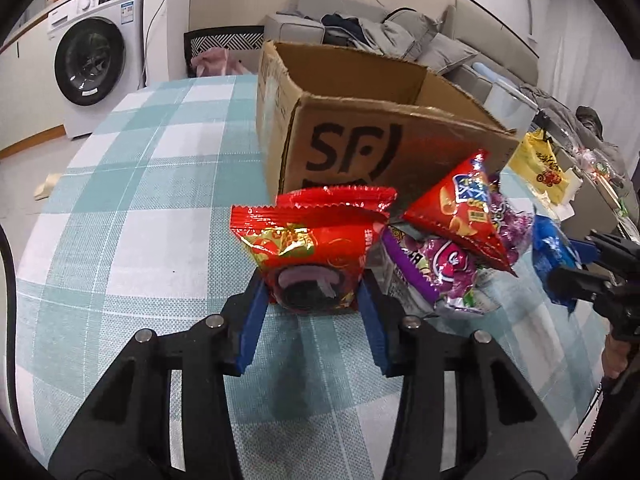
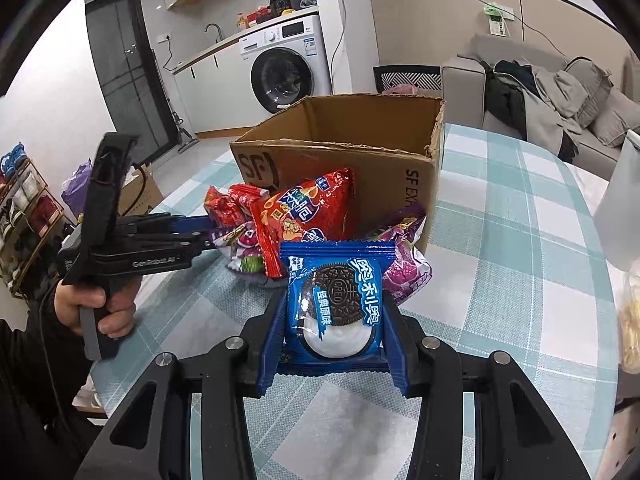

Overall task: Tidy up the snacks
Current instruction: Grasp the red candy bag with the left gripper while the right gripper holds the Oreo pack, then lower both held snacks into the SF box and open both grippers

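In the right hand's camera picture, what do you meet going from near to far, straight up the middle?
Right claw → blue cookie packet → red chip bag → cardboard box → washing machine.

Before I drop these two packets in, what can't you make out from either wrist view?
- Floor of the brown cardboard box: both views, hidden by its near wall.
- Purple foil packets: both views, partly covered by the red chip bag; count unclear.
- Yellow bag: left wrist view, small and warped near the edge.
- Pale object: right wrist view, cut off by the fisheye rim.
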